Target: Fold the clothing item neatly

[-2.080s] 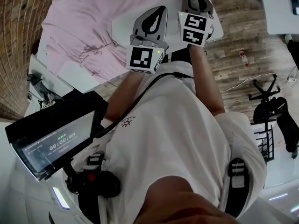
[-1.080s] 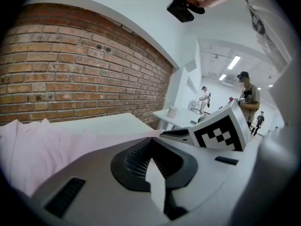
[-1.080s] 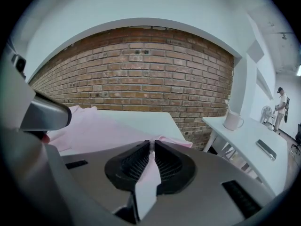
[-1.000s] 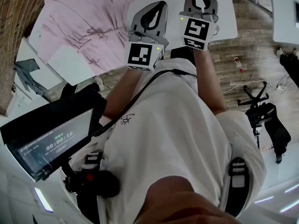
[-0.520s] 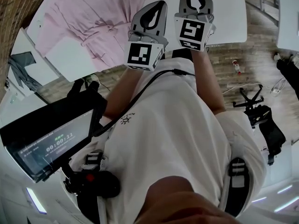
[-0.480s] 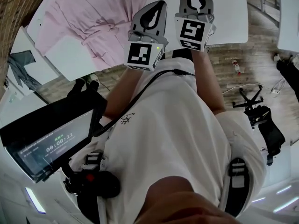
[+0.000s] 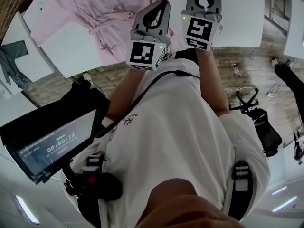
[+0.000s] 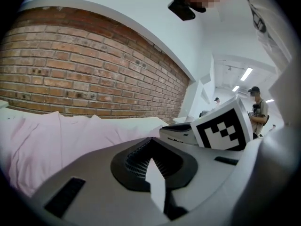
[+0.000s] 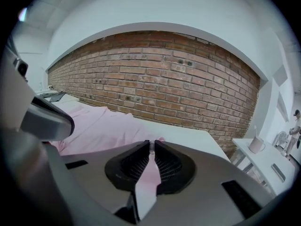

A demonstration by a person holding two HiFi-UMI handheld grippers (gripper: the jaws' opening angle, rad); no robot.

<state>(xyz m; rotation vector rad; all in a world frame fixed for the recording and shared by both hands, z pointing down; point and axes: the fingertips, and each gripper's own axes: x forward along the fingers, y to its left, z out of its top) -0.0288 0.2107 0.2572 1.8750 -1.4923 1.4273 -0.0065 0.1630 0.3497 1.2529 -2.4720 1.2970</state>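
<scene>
Red brick wall [image 9: 155, 74], white tables [image 7: 237, 13] (several), grey-brown plank floor [image 7: 256, 61], strip lights [image 8: 245, 73] overhead

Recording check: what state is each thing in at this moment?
pink garment: unfolded, rumpled, lying on the white table.
left hand-held gripper: shut, empty.
right hand-held gripper: jaws a slit apart, empty.
screen: lit.

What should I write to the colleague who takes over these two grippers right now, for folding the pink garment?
Left gripper: shut, empty.
Right gripper: jaws a narrow slit apart, empty.
Both are held in the air at the near side of the white table, touching nothing.
Pink garment: lies spread and rumpled on the table, with no neat fold visible.
Done: nothing that shows.
Left: smooth it, then do all the folding.
</scene>
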